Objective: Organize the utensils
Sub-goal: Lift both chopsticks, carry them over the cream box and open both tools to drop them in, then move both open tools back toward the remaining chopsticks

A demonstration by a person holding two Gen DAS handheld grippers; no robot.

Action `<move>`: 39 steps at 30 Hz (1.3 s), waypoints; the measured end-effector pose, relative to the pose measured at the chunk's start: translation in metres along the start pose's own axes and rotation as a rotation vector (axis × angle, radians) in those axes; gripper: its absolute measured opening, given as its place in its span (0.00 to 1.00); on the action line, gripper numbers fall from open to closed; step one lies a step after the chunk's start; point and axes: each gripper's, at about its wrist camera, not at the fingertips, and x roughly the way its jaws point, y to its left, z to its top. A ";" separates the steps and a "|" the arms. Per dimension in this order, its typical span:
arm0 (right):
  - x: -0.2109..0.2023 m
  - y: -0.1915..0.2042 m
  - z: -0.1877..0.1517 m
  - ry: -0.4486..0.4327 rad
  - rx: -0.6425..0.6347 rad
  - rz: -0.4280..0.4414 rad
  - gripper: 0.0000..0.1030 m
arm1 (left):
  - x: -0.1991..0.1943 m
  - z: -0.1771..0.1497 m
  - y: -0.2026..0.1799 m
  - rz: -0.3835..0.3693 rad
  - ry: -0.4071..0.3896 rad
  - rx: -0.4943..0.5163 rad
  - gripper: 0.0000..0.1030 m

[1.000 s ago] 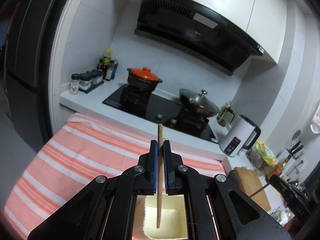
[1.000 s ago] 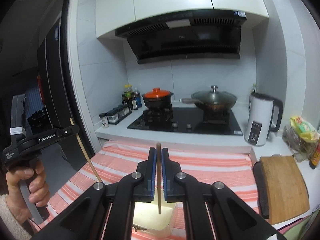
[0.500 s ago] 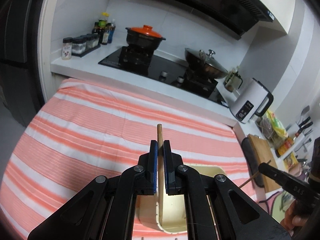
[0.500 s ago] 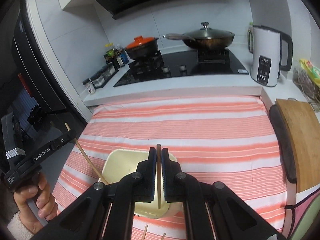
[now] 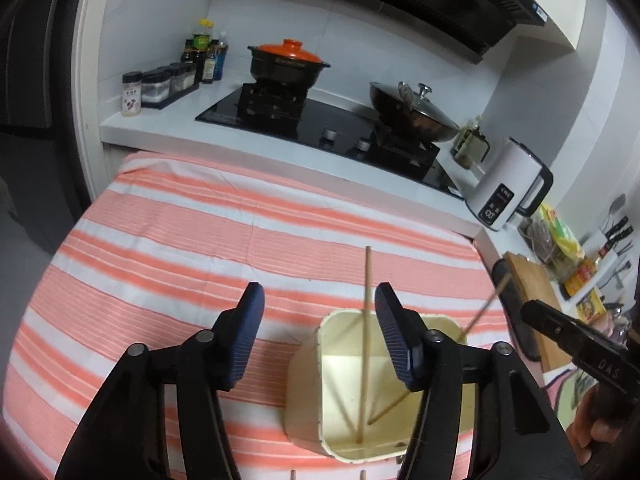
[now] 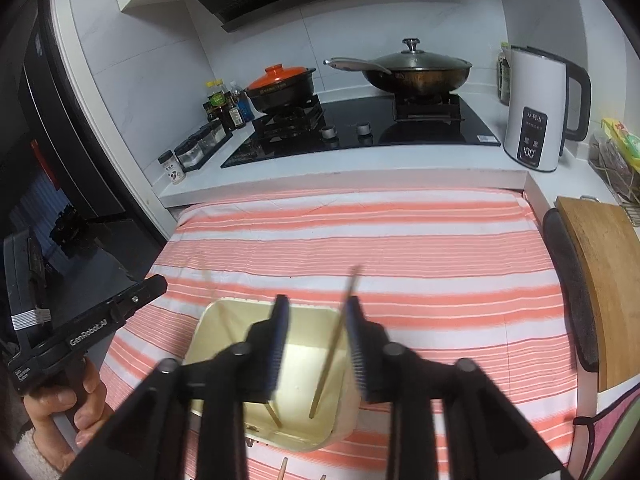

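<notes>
A cream plastic container (image 5: pixel 304 396) (image 6: pixel 208 332) stands on the striped cloth. My left gripper (image 5: pixel 319 292) hangs just above it, jaws opening. A wooden chopstick (image 5: pixel 366 320) stands loose in the container, close to the right finger (image 5: pixel 394 340), with no pad pressing on it. My right gripper (image 6: pixel 318 302) is blurred, and its jaws are opening too. Its chopstick (image 6: pixel 332 352) leans free between them, tip on the container floor. The other chopstick (image 6: pixel 224 320) (image 5: pixel 460 340) slants across the container. Each view shows the opposite gripper (image 5: pixel 576 344) (image 6: pixel 120 312) at its edge.
The orange-and-white striped cloth (image 5: pixel 180 248) covers the table. Behind it are a hob (image 6: pixel 360 128), an orange-lidded pot (image 5: pixel 286 60), a wok (image 6: pixel 416 72), spice jars (image 5: pixel 156 86) and a white kettle (image 6: pixel 536 108). A cutting board (image 6: pixel 608 280) lies right. Chopstick ends (image 6: pixel 283 468) show at the near edge.
Both grippers sank toward the container while shut on a chopstick each. Then both jaws opened, and the two chopsticks now stand loose inside the container.
</notes>
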 end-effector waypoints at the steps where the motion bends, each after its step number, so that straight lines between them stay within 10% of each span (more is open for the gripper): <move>1: -0.002 0.001 -0.001 -0.008 -0.007 0.000 0.37 | -0.005 0.000 0.000 -0.003 -0.002 0.014 0.59; 7: -0.046 0.013 -0.013 -0.141 -0.094 -0.059 0.48 | -0.056 -0.014 0.005 0.041 -0.081 0.107 0.88; 18: -0.126 0.018 -0.085 -0.306 -0.229 -0.138 0.59 | -0.112 -0.091 0.034 0.052 0.008 0.190 0.90; 24: -0.154 0.020 -0.139 -0.308 -0.278 -0.171 0.60 | -0.143 -0.146 0.048 0.124 -0.029 0.187 1.00; 31: -0.184 0.029 -0.207 -0.297 -0.325 -0.185 0.63 | -0.180 -0.202 0.073 0.038 0.007 0.089 1.00; 39: -0.178 0.023 -0.299 -0.210 -0.250 -0.209 0.63 | -0.185 -0.269 0.067 0.205 0.033 0.195 1.00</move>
